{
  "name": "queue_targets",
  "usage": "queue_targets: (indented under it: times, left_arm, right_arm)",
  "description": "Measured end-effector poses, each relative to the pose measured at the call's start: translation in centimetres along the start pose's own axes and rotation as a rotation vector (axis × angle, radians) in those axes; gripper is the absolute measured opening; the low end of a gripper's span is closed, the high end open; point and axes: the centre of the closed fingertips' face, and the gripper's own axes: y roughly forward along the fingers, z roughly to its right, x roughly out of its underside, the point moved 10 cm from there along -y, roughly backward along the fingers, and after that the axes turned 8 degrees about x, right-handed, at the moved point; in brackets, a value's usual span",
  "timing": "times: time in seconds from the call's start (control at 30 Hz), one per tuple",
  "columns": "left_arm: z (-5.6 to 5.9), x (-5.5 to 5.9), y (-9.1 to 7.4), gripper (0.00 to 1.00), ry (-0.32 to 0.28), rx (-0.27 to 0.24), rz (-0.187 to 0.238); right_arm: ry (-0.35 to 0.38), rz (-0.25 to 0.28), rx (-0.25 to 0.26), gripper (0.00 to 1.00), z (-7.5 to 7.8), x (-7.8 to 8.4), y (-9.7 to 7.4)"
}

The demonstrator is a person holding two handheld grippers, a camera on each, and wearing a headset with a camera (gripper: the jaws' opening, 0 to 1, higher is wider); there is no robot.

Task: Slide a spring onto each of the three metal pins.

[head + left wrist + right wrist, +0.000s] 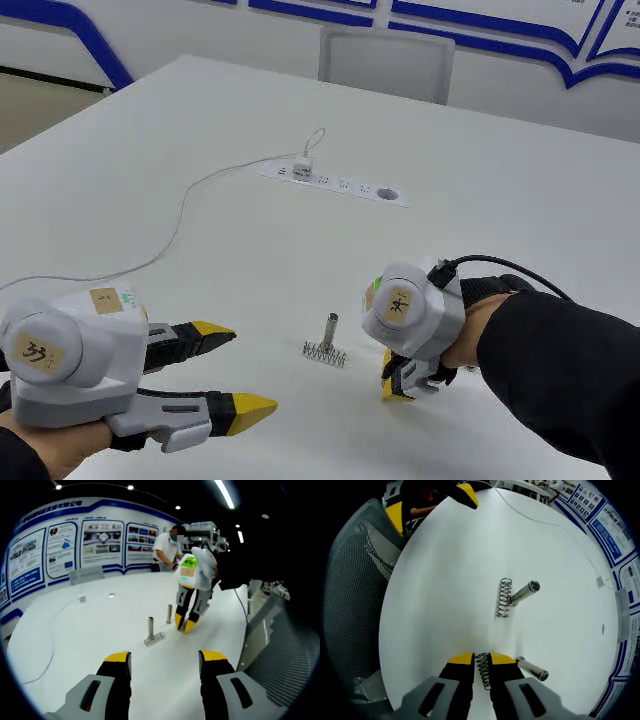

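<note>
- Right tongs (481, 656): clamped on spring A (483, 672), which sits between the yellow tips; the tongs point down at the white surface (480, 220).
- Pin A (532, 669) stands just beside the right tongs, bare, not touching spring A.
- Pin B (522, 592) stands upright further out, near the middle of the surface, also bare.
- Spring B (504, 597) lies flat on the surface at the foot of pin B; cannot tell if they touch.
- Left tongs (235, 368): jaws apart, nothing between them, held above the surface and well apart from pin B, aimed towards both pins.
- Further back: a power strip (335, 184) lies on the surface, with a thin cable (180, 215) running off to the left edge.
</note>
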Motion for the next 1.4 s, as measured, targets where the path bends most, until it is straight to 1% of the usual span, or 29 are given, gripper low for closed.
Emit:
queue_targets:
  times: [0.07, 0.13, 0.17, 0.23, 0.33, 0.6, 0.73, 0.77, 0.83, 1.07, 1.3, 1.4]
  left_arm:
    - [0.0, 0.0, 0.0, 0.55, 0.002, 0.0, 0.0]
    - [0.0, -0.1, 0.0, 0.55, 0.004, 0.001, 0.001]
    - [0.0, -0.1, 0.1, 0.56, 0.005, 0.001, 0.001]
    - [0.0, -0.2, 0.1, 0.55, 0.007, 0.001, 0.0]
    - [0.0, -0.3, 0.2, 0.55, 0.011, 0.004, 0.001]
    - [0.2, -0.7, 0.4, 0.55, 0.024, 0.013, -0.001]
    - [0.2, -0.8, 0.4, 0.55, 0.029, 0.015, -0.002]
    - [0.3, -0.8, 0.5, 0.55, 0.03, 0.016, -0.003]
    - [0.3, -0.9, 0.5, 0.55, 0.032, 0.017, -0.005]
    - [0.2, -1.0, 0.4, 0.55, 0.037, 0.017, -0.007]
    - [0.3, -1.1, 0.5, 0.55, 0.041, 0.016, -0.007]
    - [0.3, -1.1, 0.4, 0.55, 0.043, 0.015, -0.005]
  right_arm:
    - [0.009, -0.004, 0.007, 0.12, 0.0, 0.1, -0.1]
    - [0.025, 0.005, 0.028, 0.12, 0.1, 0.3, -0.4]
    - [0.05, 0.02, 0.035, 0.12, 0.2, 0.4, -0.7]
    - [0.068, 0.041, 0.056, 0.12, 0.4, 0.4, -1.2]
    - [0.137, 0.095, 0.079, 0.12, 0.6, 0.6, -2.2]
    - [0.244, 0.185, 0.134, 0.12, 0.6, 1.4, -4.2]
    - [0.286, 0.214, 0.155, 0.11, 0.5, 1.8, -4.6]
    - [0.307, 0.22, 0.155, 0.11, 0.5, 2.0, -4.6]
    - [0.324, 0.225, 0.157, 0.11, 0.5, 2.2, -4.6]
    - [0.37, 0.247, 0.154, 0.11, 0.5, 2.3, -5.5]
    - [0.433, 0.269, 0.134, 0.11, 1.2, 2.1, -7.5]
    - [0.472, 0.289, 0.126, 0.11, 1.8, 2.1, -8.6]
